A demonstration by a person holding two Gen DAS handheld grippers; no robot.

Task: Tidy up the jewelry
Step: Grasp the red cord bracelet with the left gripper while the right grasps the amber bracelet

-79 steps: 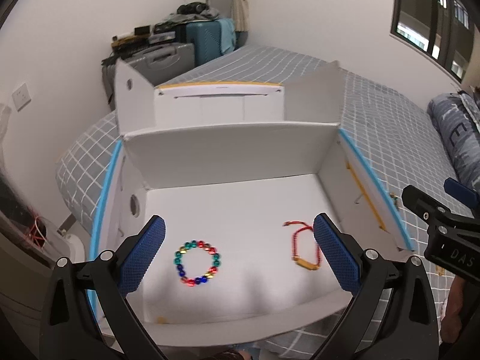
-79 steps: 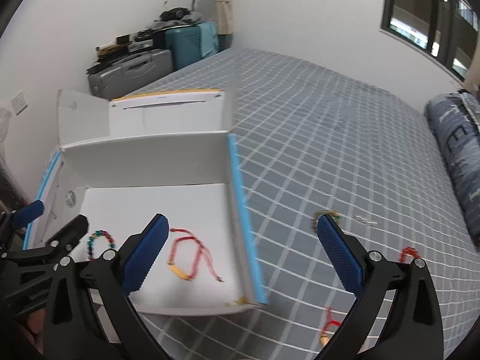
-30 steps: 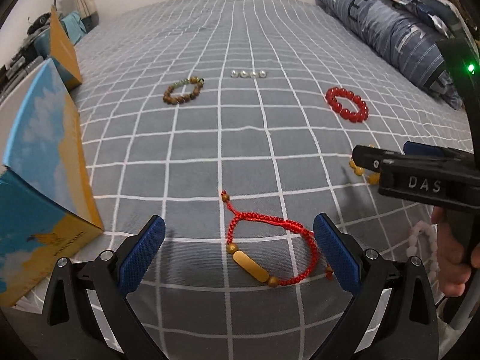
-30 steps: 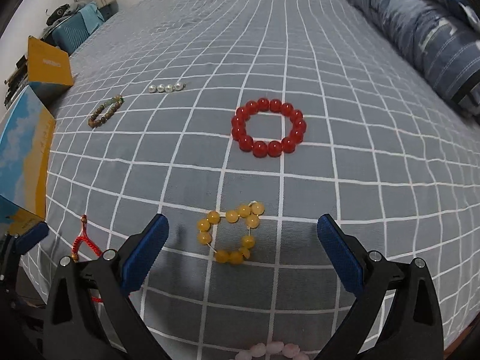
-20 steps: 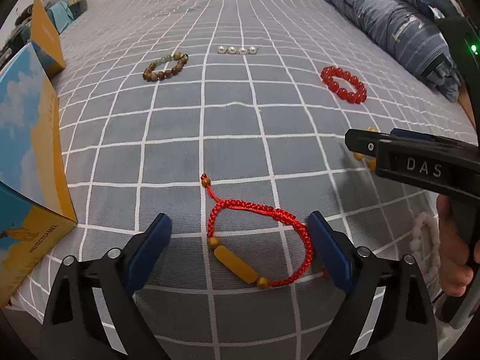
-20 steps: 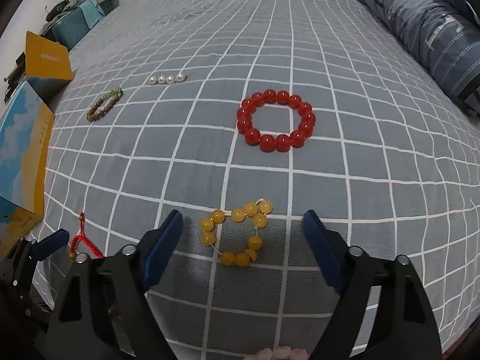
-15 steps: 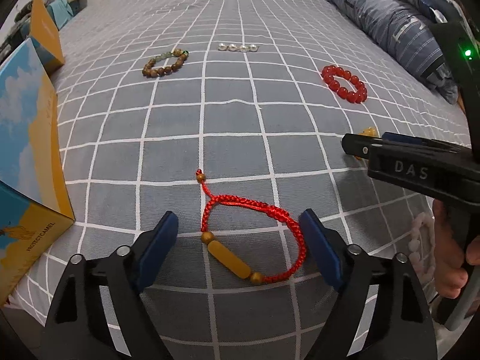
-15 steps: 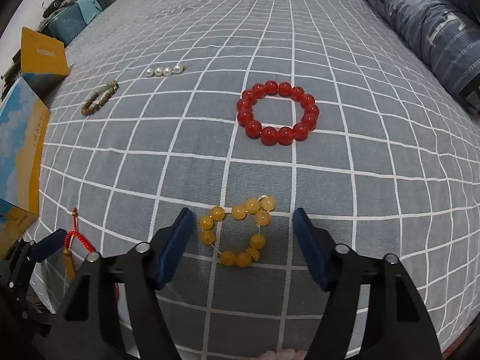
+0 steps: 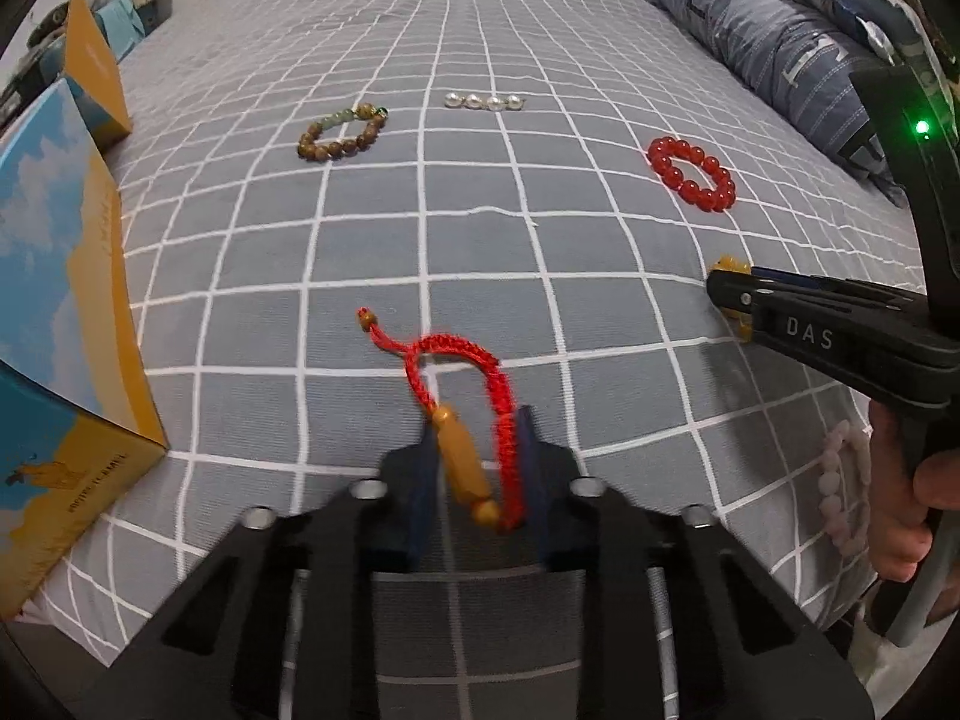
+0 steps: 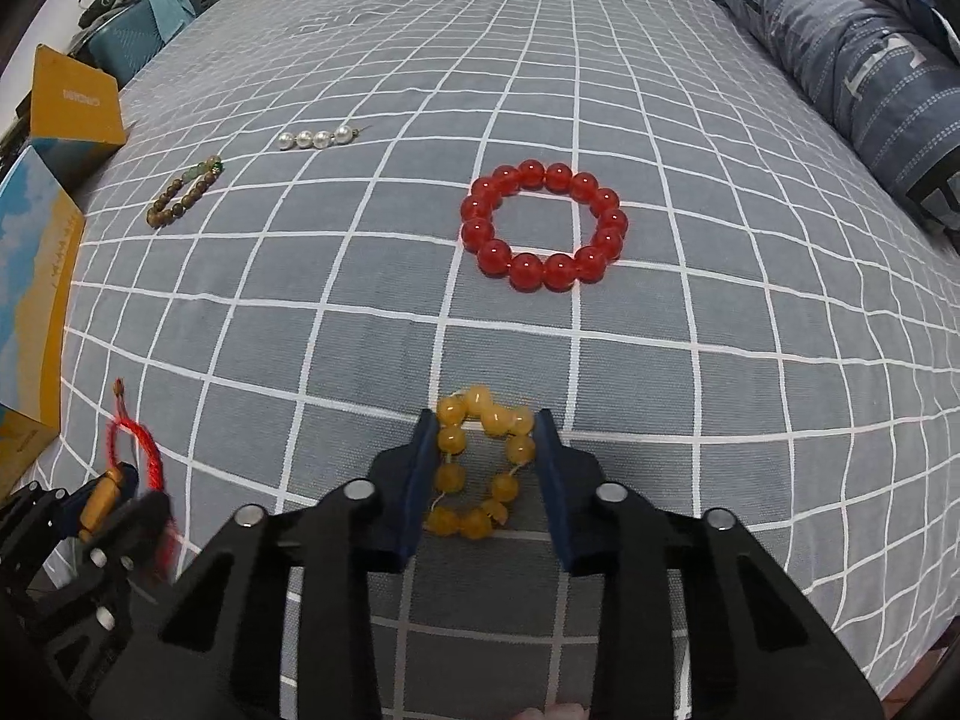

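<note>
My left gripper [image 9: 474, 420] is shut on a red cord bracelet [image 9: 462, 387] with an amber tube bead, pinched between its blue pads on the grey checked bedspread. The bracelet also shows at the lower left of the right wrist view [image 10: 135, 456]. My right gripper [image 10: 485, 420] is shut on a yellow bead bracelet [image 10: 480, 462], squeezed into a narrow loop between its pads. The right gripper also shows at the right of the left wrist view [image 9: 720, 291].
A red bead bracelet [image 10: 543, 225], a brown bead bracelet [image 10: 183, 191] and a short pearl strand [image 10: 315, 138] lie farther out on the bed. A pink bead bracelet [image 9: 843, 492] lies near my right hand. The blue-and-yellow box [image 9: 60, 312] stands at the left. A folded quilt [image 10: 840, 42] lies at the right.
Both grippers moved from the open box to the bed, came down over the two bracelets, and their jaws narrowed and then shut on them.
</note>
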